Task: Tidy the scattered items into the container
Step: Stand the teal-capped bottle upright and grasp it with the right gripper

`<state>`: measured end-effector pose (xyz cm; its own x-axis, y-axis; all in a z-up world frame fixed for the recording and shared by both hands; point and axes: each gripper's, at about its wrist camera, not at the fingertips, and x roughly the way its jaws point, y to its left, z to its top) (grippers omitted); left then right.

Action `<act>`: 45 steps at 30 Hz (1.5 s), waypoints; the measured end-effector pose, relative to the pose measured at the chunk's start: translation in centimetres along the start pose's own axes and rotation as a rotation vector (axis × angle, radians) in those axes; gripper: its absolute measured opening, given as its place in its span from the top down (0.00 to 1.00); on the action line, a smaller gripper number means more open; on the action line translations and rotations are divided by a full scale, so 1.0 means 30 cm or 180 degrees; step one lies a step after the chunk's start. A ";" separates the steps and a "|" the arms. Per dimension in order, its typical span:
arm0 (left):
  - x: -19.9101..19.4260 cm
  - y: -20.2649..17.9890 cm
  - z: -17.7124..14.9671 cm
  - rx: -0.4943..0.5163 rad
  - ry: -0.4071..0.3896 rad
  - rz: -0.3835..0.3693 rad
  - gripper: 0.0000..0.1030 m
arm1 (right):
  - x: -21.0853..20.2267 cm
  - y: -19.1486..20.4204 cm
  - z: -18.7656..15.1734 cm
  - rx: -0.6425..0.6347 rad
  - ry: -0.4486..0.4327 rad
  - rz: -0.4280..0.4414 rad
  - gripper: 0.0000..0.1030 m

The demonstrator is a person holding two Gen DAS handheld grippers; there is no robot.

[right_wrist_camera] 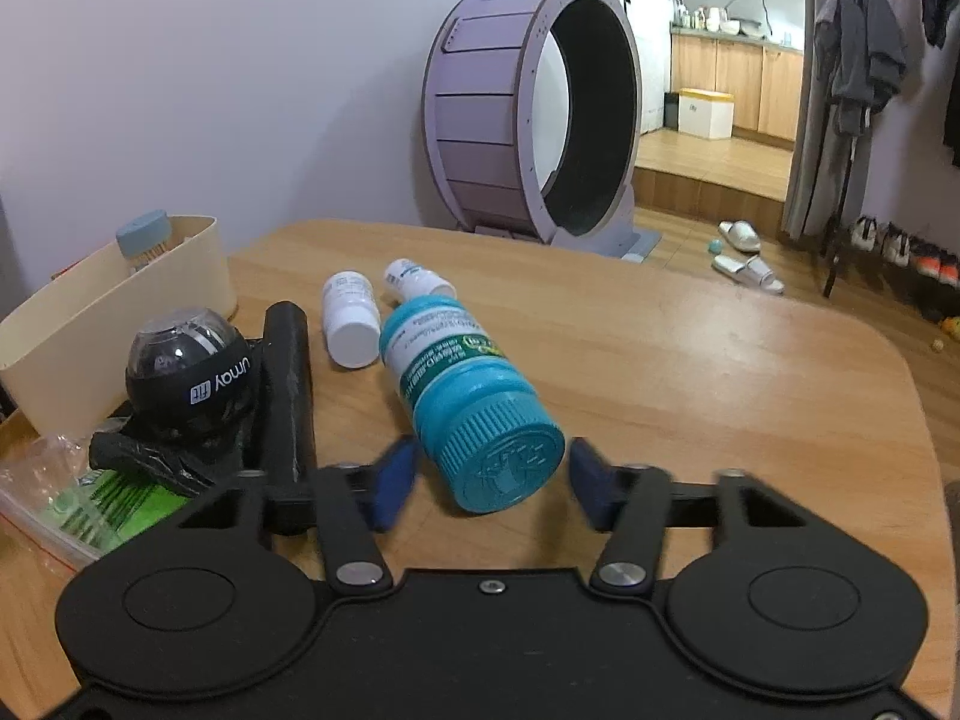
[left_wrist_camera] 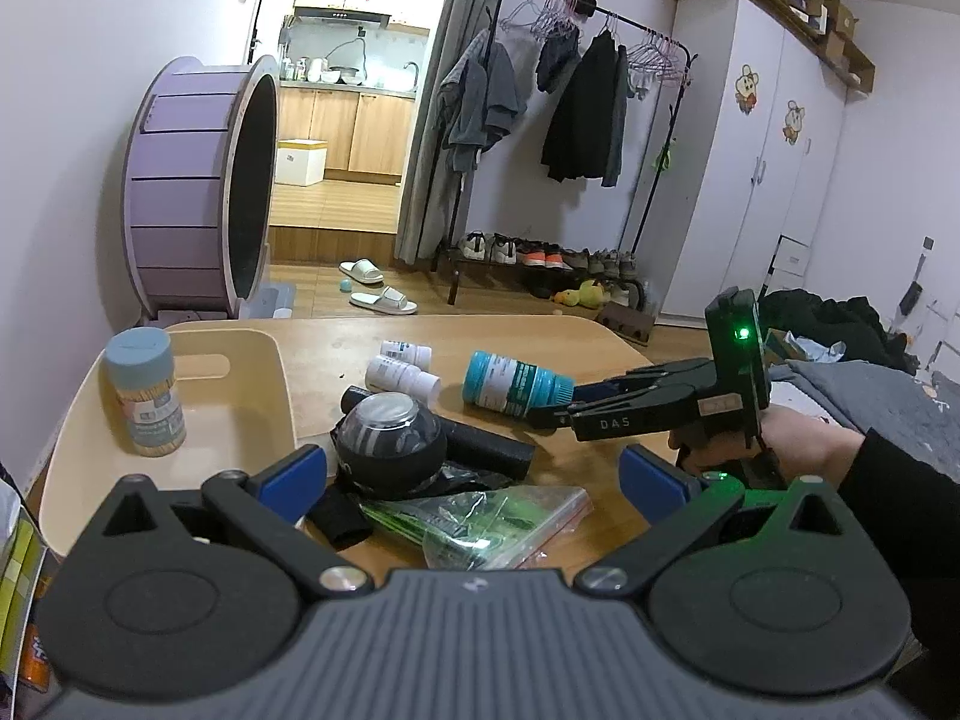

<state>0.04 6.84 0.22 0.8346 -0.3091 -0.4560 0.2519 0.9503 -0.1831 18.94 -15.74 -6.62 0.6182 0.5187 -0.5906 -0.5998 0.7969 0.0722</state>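
**Right gripper at the teal bottle's cap**

The teal bottle (right_wrist_camera: 462, 396) lay on its side on the desk (right_wrist_camera: 690, 360), its ribbed cap towards the right gripper (right_wrist_camera: 489, 483). The cap sat between that gripper's blue fingers (right_wrist_camera: 393, 489), which stood partly apart with a sliver of gap at each side, so the pads were not pressing on it. Seen from the left wrist, the same gripper (left_wrist_camera: 555, 414) reached the bottle (left_wrist_camera: 516, 387) at its cap end, held by a hand (left_wrist_camera: 798, 444) in a dark sleeve.

Just beyond the teal bottle lay two small white bottles (right_wrist_camera: 351, 324), also on their sides. Beside the teal bottle, towards the container, lay a black tube (right_wrist_camera: 288, 384), then a black ball with a clear dome (right_wrist_camera: 189, 375) resting on crumpled black material, and a clear bag with green contents (left_wrist_camera: 480, 525).

The cream container (left_wrist_camera: 78, 420) stood farther out, past the ball, with a blue-lidded jar (left_wrist_camera: 147, 396) upright inside it.

The left gripper (left_wrist_camera: 474, 471) hung wide open above the bag and ball, holding nothing.
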 end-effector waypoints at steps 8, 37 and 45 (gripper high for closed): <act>-0.001 0.005 0.005 -0.0015 0.0003 0.0016 0.00 | -0.061 -0.016 -0.010 0.0125 -0.0159 0.0036 0.52; 0.005 -0.009 -0.001 0.0050 0.0037 0.0022 0.00 | -0.186 0.114 0.036 -0.0105 -0.0299 -0.0036 0.37; -0.020 0.005 0.004 0.0037 0.0010 0.0085 0.00 | -0.181 0.086 0.037 0.0097 -0.0320 0.0030 0.55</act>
<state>-0.35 7.17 0.56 0.8396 -0.2838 -0.4632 0.2354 0.9585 -0.1606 14.59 -16.15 -2.35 0.6613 0.5535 -0.5062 -0.5910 0.8001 0.1027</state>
